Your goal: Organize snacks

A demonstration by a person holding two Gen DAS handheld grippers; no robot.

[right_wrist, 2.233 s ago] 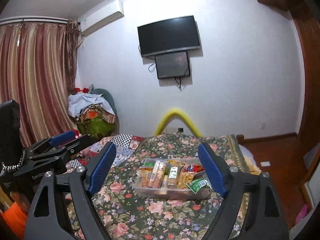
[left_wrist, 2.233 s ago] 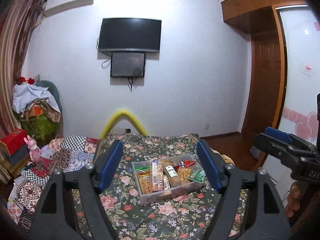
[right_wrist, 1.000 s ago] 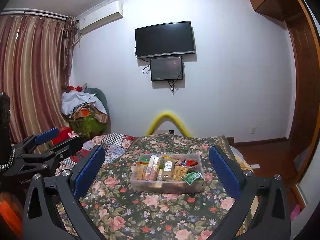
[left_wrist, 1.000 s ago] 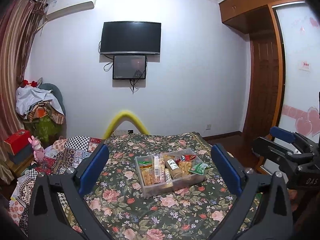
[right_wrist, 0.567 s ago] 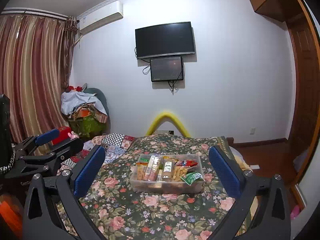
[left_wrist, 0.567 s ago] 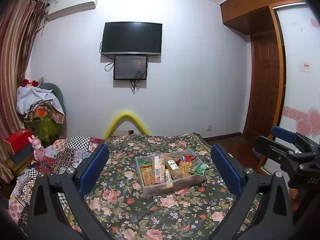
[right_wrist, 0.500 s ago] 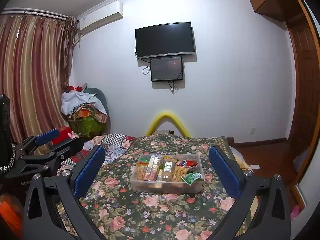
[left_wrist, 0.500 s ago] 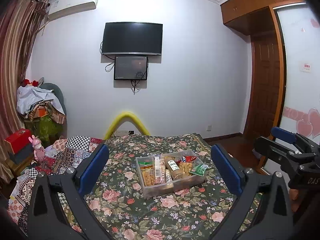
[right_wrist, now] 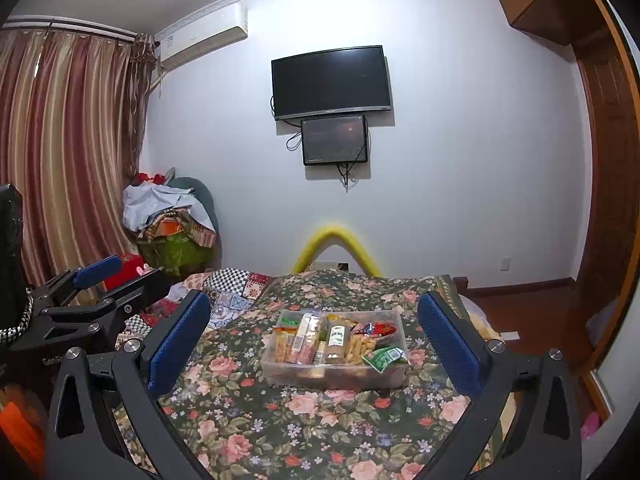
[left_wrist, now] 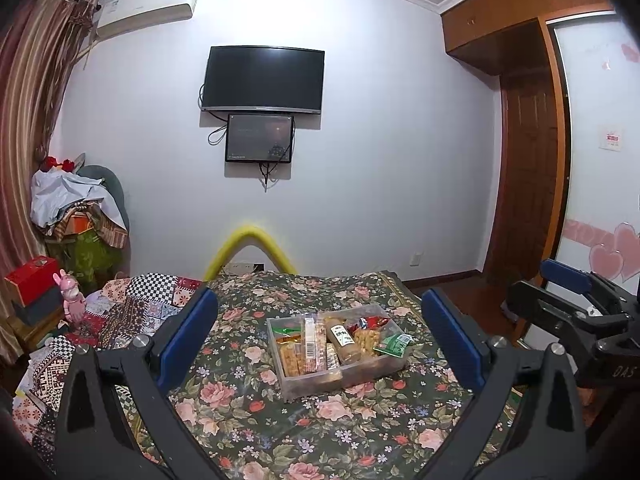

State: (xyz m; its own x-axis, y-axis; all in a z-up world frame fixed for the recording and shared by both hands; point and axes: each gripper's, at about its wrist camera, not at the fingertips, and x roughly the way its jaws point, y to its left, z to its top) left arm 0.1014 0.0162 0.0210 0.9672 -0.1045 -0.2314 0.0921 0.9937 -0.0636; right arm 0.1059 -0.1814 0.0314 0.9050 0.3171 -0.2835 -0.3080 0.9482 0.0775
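From the left wrist view, the left gripper (left_wrist: 318,338) hangs above a bed covered with a dark floral bedspread (left_wrist: 248,412), its blue-padded fingers (left_wrist: 188,336) spread wide with nothing between them. Framed between the fingers sits a clear plastic box (left_wrist: 340,376) on the bedspread, ahead of the gripper and apart from it. It is packed with snacks — orange cracker packs (left_wrist: 308,344) at the left, a bottle with a pale label (left_wrist: 345,340) lying in the middle, a red packet (left_wrist: 370,322) toward the back, and a green packet (left_wrist: 392,345) leaning over the right rim. At the right edge the right gripper (left_wrist: 560,300) shows from the side, off the bed; its fingers cannot be judged from here. On the white wall beyond hang a dark television (left_wrist: 262,80) and a smaller screen (left_wrist: 259,138) just below it.

From the right wrist view, the right gripper (right_wrist: 314,334) also hovers over the bedspread (right_wrist: 280,420) with its blue pads (right_wrist: 450,344) far apart and empty. The box (right_wrist: 336,374) lies between them farther along the bed, the green packet (right_wrist: 382,358) draped at its near right corner. The left gripper (right_wrist: 96,284) shows at the left edge, beside striped curtains (right_wrist: 60,152) — it touches nothing.
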